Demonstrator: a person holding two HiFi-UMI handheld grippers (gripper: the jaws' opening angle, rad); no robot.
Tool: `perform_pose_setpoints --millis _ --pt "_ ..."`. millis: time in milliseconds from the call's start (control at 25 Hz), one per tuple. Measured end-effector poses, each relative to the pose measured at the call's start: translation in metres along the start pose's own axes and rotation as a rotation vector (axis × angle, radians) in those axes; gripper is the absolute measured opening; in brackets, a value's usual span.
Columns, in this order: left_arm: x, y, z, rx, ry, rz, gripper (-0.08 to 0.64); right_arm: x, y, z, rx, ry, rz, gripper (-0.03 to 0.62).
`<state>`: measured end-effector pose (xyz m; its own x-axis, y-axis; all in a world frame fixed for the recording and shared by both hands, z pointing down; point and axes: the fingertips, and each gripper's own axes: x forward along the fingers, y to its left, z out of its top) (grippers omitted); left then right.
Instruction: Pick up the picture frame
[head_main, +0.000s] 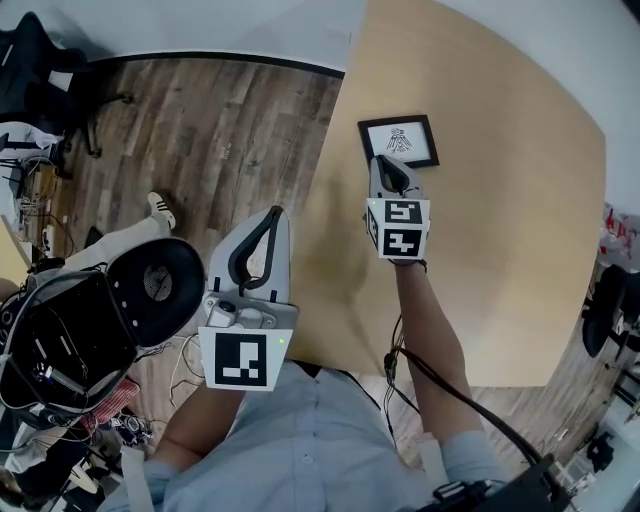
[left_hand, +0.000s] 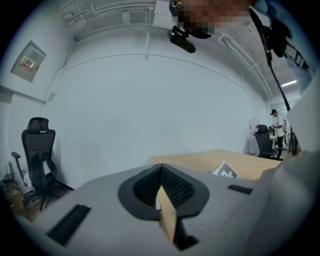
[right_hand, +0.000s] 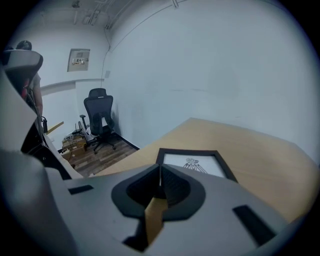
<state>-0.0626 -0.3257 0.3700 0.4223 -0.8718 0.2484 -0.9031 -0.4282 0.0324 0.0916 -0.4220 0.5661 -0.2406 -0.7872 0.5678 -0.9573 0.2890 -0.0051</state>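
Observation:
The picture frame (head_main: 399, 141) is black with a white sheet bearing a small dark drawing. It lies flat on the light wooden table (head_main: 500, 250), near its far left edge. My right gripper (head_main: 385, 161) hovers just short of the frame's near edge, jaws shut with nothing between them. In the right gripper view the frame (right_hand: 194, 163) lies straight ahead of the right gripper (right_hand: 160, 170). My left gripper (head_main: 274, 214) is shut and empty, out over the table's left edge. In the left gripper view the left gripper (left_hand: 161, 171) points at a white wall.
A black office chair (head_main: 150, 290) stands on the wood floor left of the table, with cables and gear (head_main: 50, 360) beside it. Another black chair (right_hand: 99, 120) stands by the far wall. The right gripper's marker cube (left_hand: 225, 171) shows past my left jaws.

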Motion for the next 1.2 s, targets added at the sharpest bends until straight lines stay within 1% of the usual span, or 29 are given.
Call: perform_pose_setpoints --millis 160,480,520,560,600,760,960,1200 --pt "0.001 0.003 0.0 -0.005 0.013 0.007 0.002 0.004 0.0 -0.01 0.001 0.032 -0.001 0.006" --pt "0.001 0.004 -0.001 -0.018 0.01 0.007 0.002 0.008 -0.001 -0.001 -0.003 0.033 0.008 0.008" --pt "0.002 0.004 0.0 -0.02 0.011 0.008 0.002 0.009 -0.002 0.0 -0.002 0.038 0.01 0.019" --pt "0.002 0.004 0.0 -0.022 0.011 0.009 0.002 0.011 -0.002 0.0 0.0 0.042 0.013 0.048" --pt "0.003 0.005 0.0 -0.022 0.012 0.01 0.002 0.012 -0.003 0.001 0.002 0.044 0.015 0.057" --pt "0.002 0.006 -0.002 -0.027 0.012 0.022 0.002 0.015 -0.007 0.004 -0.003 0.052 0.015 0.058" --pt "0.003 0.008 -0.007 -0.032 0.023 0.029 0.002 0.018 -0.005 0.007 -0.002 0.084 0.031 0.094" --pt "0.002 0.008 -0.007 -0.035 0.028 0.035 0.002 0.021 -0.004 0.013 -0.003 0.104 0.027 0.102"
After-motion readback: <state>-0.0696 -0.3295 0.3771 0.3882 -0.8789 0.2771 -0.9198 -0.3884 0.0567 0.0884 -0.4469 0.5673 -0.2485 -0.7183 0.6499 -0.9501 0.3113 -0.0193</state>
